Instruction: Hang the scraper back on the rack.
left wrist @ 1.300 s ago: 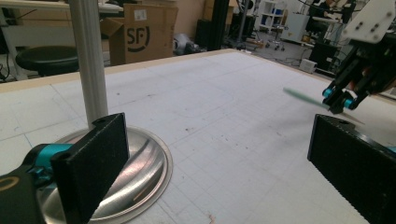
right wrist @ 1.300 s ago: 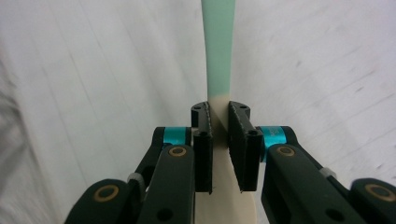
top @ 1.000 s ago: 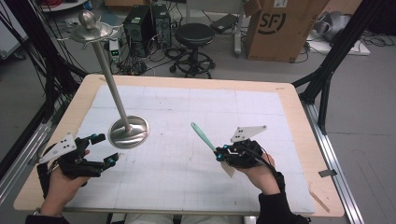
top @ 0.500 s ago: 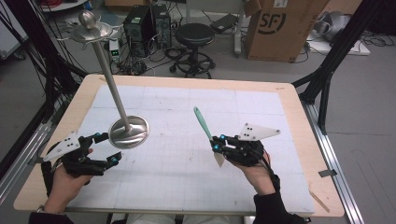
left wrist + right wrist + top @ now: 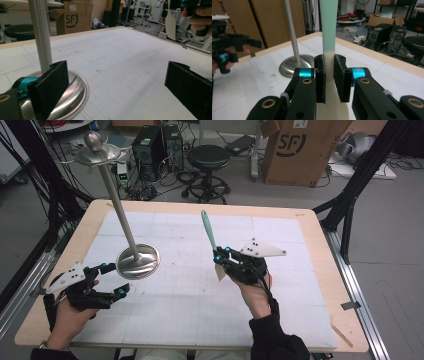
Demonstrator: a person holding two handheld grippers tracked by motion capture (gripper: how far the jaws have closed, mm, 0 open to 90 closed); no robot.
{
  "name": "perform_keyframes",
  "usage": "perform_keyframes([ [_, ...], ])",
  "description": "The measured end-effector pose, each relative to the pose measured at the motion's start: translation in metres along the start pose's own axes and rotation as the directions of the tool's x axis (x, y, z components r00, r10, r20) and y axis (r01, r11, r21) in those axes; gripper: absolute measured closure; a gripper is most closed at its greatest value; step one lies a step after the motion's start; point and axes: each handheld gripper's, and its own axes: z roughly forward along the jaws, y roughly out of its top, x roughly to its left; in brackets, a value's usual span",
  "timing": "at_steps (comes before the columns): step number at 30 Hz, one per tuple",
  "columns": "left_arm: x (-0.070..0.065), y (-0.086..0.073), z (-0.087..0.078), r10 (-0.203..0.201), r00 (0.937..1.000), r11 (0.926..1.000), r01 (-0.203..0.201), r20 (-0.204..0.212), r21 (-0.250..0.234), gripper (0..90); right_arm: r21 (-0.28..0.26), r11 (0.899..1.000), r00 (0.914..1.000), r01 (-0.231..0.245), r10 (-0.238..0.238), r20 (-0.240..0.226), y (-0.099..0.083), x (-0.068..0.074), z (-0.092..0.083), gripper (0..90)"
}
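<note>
Spatula (image 5: 208,231), centre of the high view: green handle pointing up, cream blade clamped between the jaws of the right gripper (image 5: 220,260), above the surface (image 5: 300,290). Left gripper (image 5: 111,279), lower left, jaws wide apart beside the metal stand (image 5: 138,261) base.

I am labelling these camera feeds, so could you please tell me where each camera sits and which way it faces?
High view: above the person's side, looking forward and down on the table; both forearms, left gripper, right gripper.
Left gripper view: along open jaws toward the metal stand.
Right gripper view: along jaws shut on the spatula.
Shared: the stand and the SF carton in all three.
</note>
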Motion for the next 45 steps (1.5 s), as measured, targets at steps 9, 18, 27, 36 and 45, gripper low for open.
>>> perform_keyframes([
  [9,-0.001,-0.005,-0.001,-0.004,1.0,0.9999,0.004,-0.003,0.013,6.0,-0.032,0.999,0.9993,0.019,-0.02,-0.03,0.025,0.011,0.032,80.5],
  [18,-0.004,-0.008,-0.002,0.003,1.0,0.9995,-0.003,-0.005,0.031,6.0,-0.074,0.997,0.9935,0.033,-0.04,-0.107,0.057,0.026,0.058,80.5],
  [27,-0.002,-0.009,-0.006,-0.001,0.9999,0.9997,0.002,-0.011,0.026,6.0,-0.104,0.993,0.9866,0.048,-0.063,-0.15,0.088,0.04,0.08,80.5],
  [36,-0.001,-0.01,-0.01,-0.007,0.9999,0.9997,0.007,-0.016,0.021,6.0,-0.122,0.99,0.9797,0.07,-0.091,-0.179,0.108,0.053,0.097,80.5],
  [45,0.0,-0.011,-0.015,-0.012,0.9996,0.9998,0.013,-0.027,0.018,6.0,-0.117,0.991,0.9793,0.065,-0.086,-0.183,0.113,0.056,0.109,80.5],
])
